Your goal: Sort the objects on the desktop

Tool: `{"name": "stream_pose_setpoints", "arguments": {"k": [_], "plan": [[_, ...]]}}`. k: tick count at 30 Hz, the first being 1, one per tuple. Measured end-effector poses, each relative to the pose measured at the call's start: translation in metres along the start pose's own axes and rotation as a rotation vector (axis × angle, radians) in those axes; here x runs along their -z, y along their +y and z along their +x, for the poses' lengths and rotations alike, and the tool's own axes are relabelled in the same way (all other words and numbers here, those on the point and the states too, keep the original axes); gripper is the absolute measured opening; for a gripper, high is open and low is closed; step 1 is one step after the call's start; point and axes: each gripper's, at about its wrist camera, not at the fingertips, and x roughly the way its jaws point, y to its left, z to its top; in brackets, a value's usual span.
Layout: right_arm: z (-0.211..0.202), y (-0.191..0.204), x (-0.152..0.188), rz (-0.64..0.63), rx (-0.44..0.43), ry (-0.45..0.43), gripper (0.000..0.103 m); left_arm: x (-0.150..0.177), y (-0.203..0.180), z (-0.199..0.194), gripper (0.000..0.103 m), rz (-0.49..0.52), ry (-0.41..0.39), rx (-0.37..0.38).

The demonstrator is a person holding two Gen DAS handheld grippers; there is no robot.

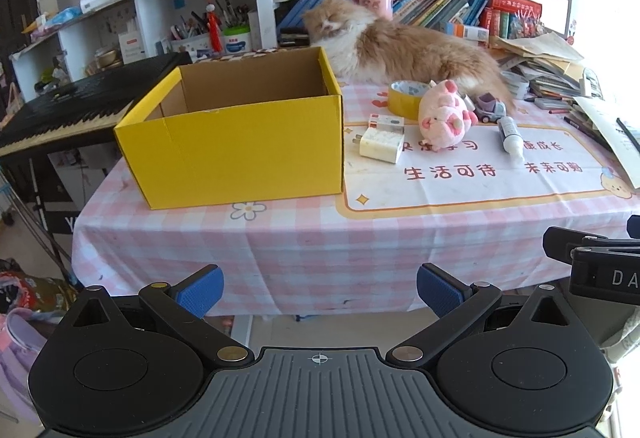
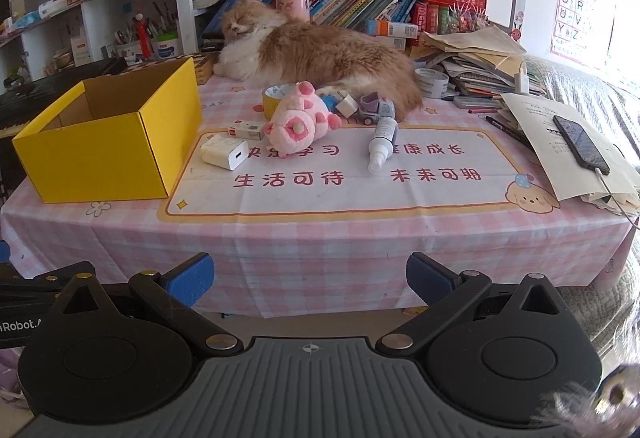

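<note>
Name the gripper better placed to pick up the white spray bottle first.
Probably right: the spray bottle lies almost straight ahead of the open right gripper, while from the left gripper it sits off to the right.

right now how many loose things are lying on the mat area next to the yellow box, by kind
plush toy: 1
white charger: 1
small white carton: 1
yellow tape roll: 1
white bottle: 1
toy car: 1
small cube: 1
total: 7
The yellow box looks empty from both views; both grippers are open and hold nothing.
</note>
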Motion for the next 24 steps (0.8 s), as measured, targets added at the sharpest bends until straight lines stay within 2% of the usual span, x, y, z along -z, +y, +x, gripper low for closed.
{"name": "stream_pose_setpoints", "arguments": {"k": [24], "plan": [[0.009, 0.001, -0.005, 0.04, 0.028, 0.007, 0.103, -0.006, 0.006, 0.014, 0.103, 0.011, 0.008, 0.065]]}}
